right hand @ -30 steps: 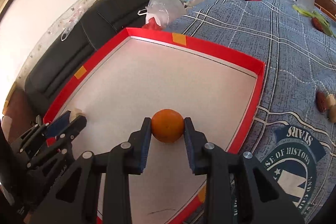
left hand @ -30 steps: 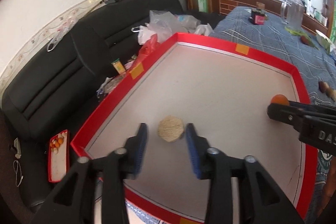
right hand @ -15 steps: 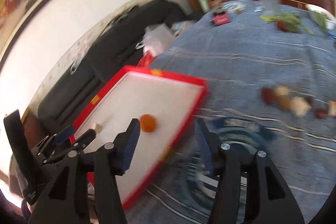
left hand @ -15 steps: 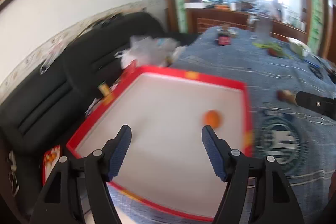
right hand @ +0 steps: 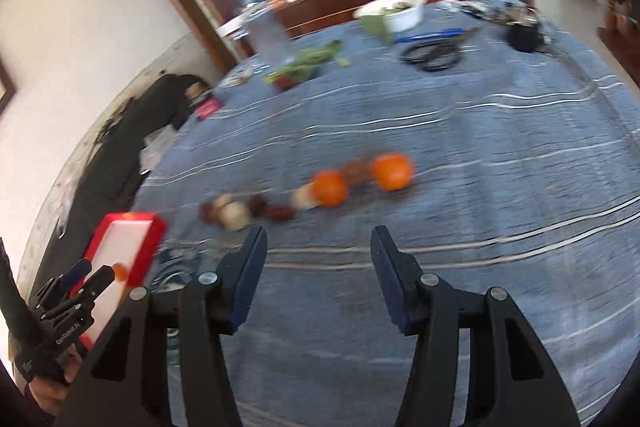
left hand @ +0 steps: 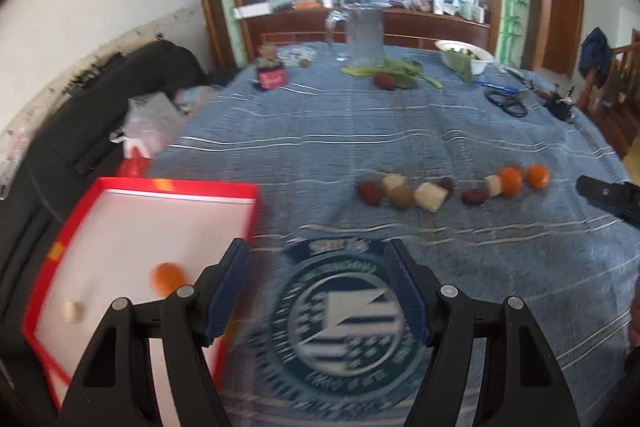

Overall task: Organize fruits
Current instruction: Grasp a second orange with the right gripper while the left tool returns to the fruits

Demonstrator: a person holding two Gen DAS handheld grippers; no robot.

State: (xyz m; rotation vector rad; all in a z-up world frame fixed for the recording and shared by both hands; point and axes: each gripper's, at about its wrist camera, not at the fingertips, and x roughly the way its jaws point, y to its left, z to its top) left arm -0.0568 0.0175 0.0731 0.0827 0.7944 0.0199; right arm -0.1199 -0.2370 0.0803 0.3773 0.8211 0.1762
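Observation:
A red-rimmed white tray (left hand: 256, 215) lies at the table's left edge; it holds an orange (left hand: 167, 278) and a pale piece (left hand: 74, 311). The tray also shows in the right wrist view (right hand: 158, 227). A row of fruits lies on the blue cloth: two oranges (left hand: 538, 175) (left hand: 511, 181), dark red fruits (left hand: 370, 191), pale pieces (left hand: 430, 197). In the right wrist view the oranges (right hand: 392, 171) (right hand: 330, 187) lie ahead. My left gripper (left hand: 316, 287) is open and empty, above the cloth beside the tray. My right gripper (right hand: 318, 267) is open and empty, short of the row.
On the far table stand a glass jug (left hand: 362, 35), leafy greens (left hand: 396, 69), a white bowl (left hand: 464, 57), scissors (left hand: 508, 103) and a small red box (left hand: 272, 79). A black sofa (left hand: 100, 115) with plastic bags (left hand: 148, 119) runs along the left.
Both grippers have let go of their fruit in the tray, opened wide, and swung right, away from the tray and toward the row of fruits on the cloth.

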